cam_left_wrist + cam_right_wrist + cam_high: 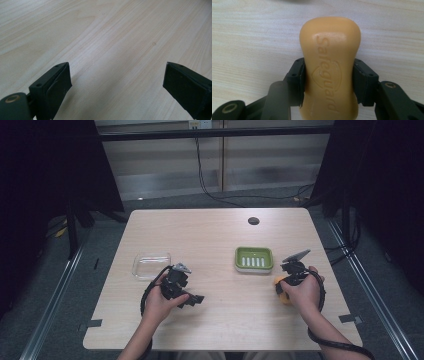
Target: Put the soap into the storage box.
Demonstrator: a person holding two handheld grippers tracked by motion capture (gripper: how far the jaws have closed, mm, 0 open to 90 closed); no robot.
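right hand (300, 292) rests low, its gripper (329, 82) clamping an orange soap bar (329, 65) between both jaws; left gripper (117, 82) gapes wide, empty.

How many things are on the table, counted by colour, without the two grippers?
Orange: 1, the soap bar, held by the right gripper
Green: 1, the soap dish
Clear: 1, the lid-like tray
Black: 1, the round spot
Total: 4
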